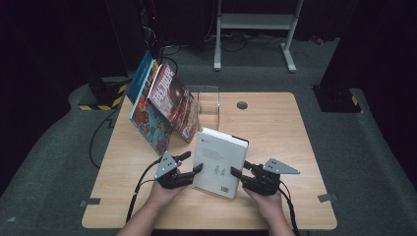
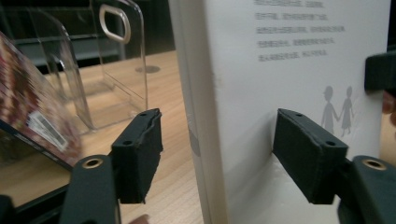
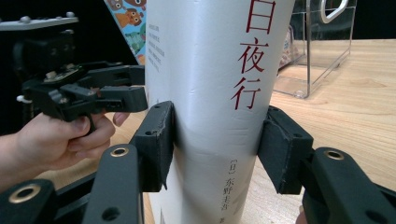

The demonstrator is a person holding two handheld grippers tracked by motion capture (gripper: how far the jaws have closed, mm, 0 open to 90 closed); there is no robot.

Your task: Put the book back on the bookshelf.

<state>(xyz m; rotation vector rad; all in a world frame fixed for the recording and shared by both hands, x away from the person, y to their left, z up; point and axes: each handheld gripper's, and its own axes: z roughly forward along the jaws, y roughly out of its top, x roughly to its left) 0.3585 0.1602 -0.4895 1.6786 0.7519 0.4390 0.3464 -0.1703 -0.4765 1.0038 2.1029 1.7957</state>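
White book (image 1: 220,162) stands near the front edge of the wooden table (image 1: 275,123), just ahead of the leaning colourful books (image 1: 162,105) and the clear acrylic stand (image 1: 209,101). Right gripper (image 3: 215,140) clamps its spine, both pads pressed on it. Left gripper (image 2: 217,156) straddles the book's other edge, one pad on the back cover, the other off it: released.

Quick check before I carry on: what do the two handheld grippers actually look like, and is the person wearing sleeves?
Both the left gripper and right gripper are black, each with two blocky padded jaws on arms with brass-ringed holes. Each carries a grey three-cornered plate and trails a black cable. The forearms are bare, with no sleeves in view.
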